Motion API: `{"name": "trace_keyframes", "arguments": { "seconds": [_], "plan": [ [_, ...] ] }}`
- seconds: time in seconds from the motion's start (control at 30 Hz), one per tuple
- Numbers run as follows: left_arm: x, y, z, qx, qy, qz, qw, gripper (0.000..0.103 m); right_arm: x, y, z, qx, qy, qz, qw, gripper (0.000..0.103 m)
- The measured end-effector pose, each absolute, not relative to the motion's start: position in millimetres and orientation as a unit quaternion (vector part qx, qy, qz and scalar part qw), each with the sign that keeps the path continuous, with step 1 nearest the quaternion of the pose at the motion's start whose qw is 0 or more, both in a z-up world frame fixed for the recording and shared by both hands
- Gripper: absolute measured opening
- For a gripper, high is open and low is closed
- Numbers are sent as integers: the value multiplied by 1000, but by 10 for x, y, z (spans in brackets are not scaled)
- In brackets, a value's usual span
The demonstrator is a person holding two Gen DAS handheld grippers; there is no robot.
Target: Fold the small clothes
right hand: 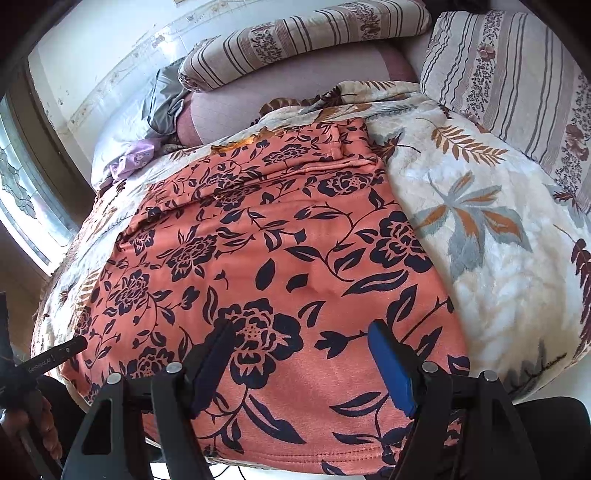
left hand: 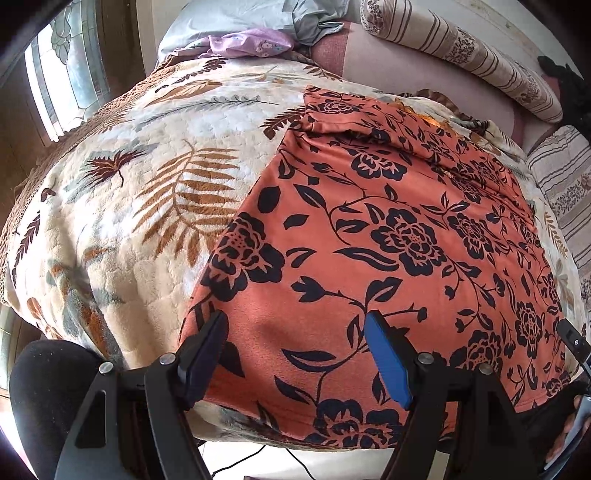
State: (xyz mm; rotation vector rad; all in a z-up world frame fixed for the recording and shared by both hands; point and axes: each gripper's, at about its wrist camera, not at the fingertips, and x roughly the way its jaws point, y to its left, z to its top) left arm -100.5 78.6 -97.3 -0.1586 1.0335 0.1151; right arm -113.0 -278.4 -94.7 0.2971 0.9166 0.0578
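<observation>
An orange garment (left hand: 388, 236) printed with black flowers lies spread flat on a cream leaf-patterned blanket (left hand: 122, 206); its far end is folded over with a crease. My left gripper (left hand: 295, 317) hovers open over the garment's near left corner, nothing between its fingers. In the right wrist view the same garment (right hand: 280, 251) fills the middle, its hem at the near edge. My right gripper (right hand: 303, 328) stands open over the near right part of the cloth, pads clear of it. The other gripper's tip (right hand: 70, 349) shows at the left edge.
Striped floral pillows (right hand: 517, 85) lie at the back and right of the bed. A purple cloth (left hand: 247, 42) and grey bedding (left hand: 258, 18) sit at the far left by a window (left hand: 62, 74). Bare blanket (right hand: 498, 240) lies right of the garment. A cable (left hand: 236, 461) runs on the floor below.
</observation>
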Motion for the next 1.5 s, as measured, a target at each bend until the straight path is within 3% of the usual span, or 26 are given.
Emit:
{"name": "trace_keyframes", "arguments": {
  "seconds": [0.43,0.6,0.83,1.03,1.17,1.27,1.4,1.43,1.5],
  "plan": [
    [-1042,896,-986,-81,501,63,859,76,-1129,-2782,-956,140,444,26,885,77],
    [-1073,1071,-921,-118,510,29,852,76,-1058,-2929,-1048,209,488,80,844,90],
    [-1039,1355,-991,-162,535,16,829,77,-987,-3512,-962,231,535,73,809,95],
    [-1047,1302,-1164,-143,562,12,815,79,-980,-3878,-1284,303,573,74,758,95],
    [-1081,1334,-1171,-160,566,-1,809,79,-1021,-3812,-1361,324,583,101,738,89],
    [-1103,1374,-1186,-174,568,-5,805,79,-1030,-3803,-1406,333,588,100,730,62],
    [-1121,1387,-1184,-178,566,-9,805,78,-1050,-3858,-1422,344,589,94,725,57],
    [-1120,1392,-1195,-177,567,-8,805,75,-1054,-3854,-1427,342,590,92,726,57],
    [-1134,1425,-1211,-170,568,10,805,59,-1052,-3850,-1434,334,593,91,727,58]
  ]
}}
